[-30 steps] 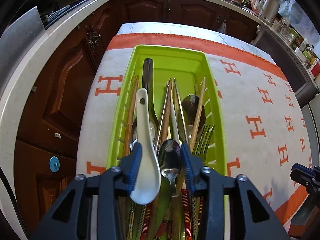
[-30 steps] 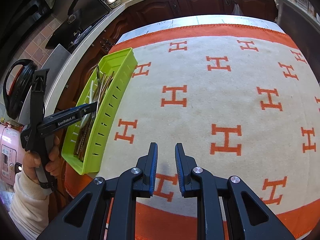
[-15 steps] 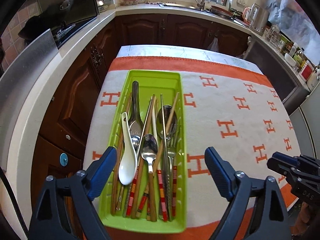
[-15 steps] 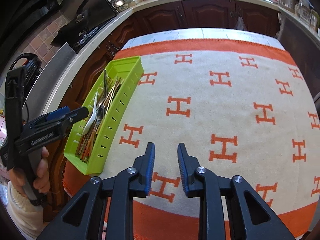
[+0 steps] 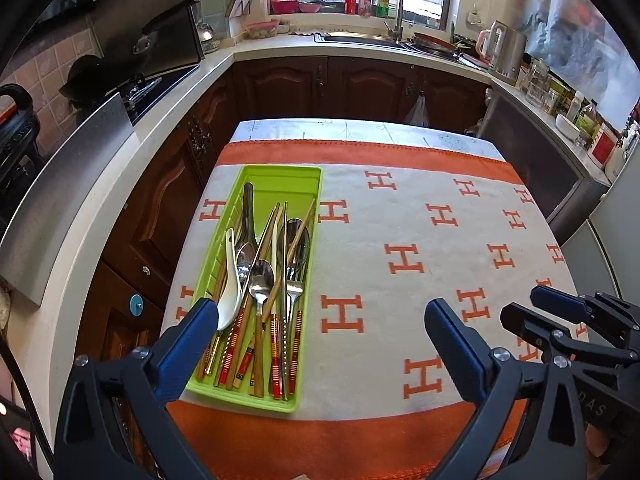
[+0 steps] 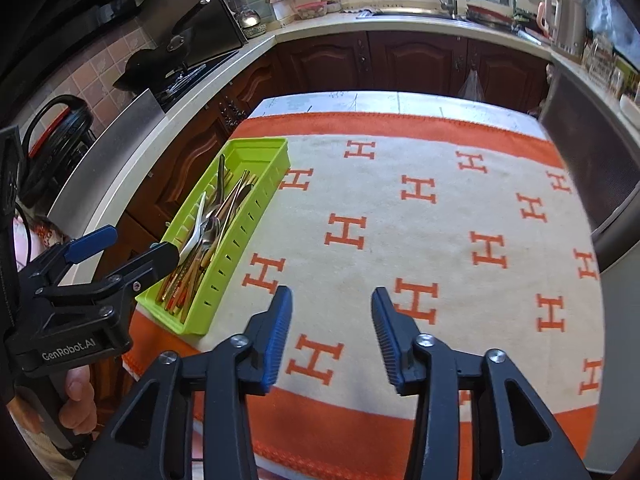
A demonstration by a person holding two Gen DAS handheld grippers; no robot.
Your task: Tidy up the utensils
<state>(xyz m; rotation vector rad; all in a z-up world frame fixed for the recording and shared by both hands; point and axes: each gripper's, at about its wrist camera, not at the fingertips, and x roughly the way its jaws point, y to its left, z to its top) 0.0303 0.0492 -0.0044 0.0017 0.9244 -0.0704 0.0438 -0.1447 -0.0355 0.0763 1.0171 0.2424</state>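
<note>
Left gripper (image 5: 322,336): your jaws have just been opening and now stand very wide, with nothing between them.
Right gripper (image 6: 331,332): your jaws have just been opening too; they stand part open and hold nothing.
Green tray (image 5: 280,172): it sits on the left side of the blanket (image 5: 400,220), near your left gripper.
Utensils (image 5: 264,280): spoons, forks and chopsticks lie piled in the tray.
White spoon (image 5: 230,284): your left finger (image 5: 182,356) hides its bowl end.
Hard to see: the pile overlaps, so you cannot count the pieces.
Your hand (image 6: 78,404): only some fingers show under the left gripper.
</note>
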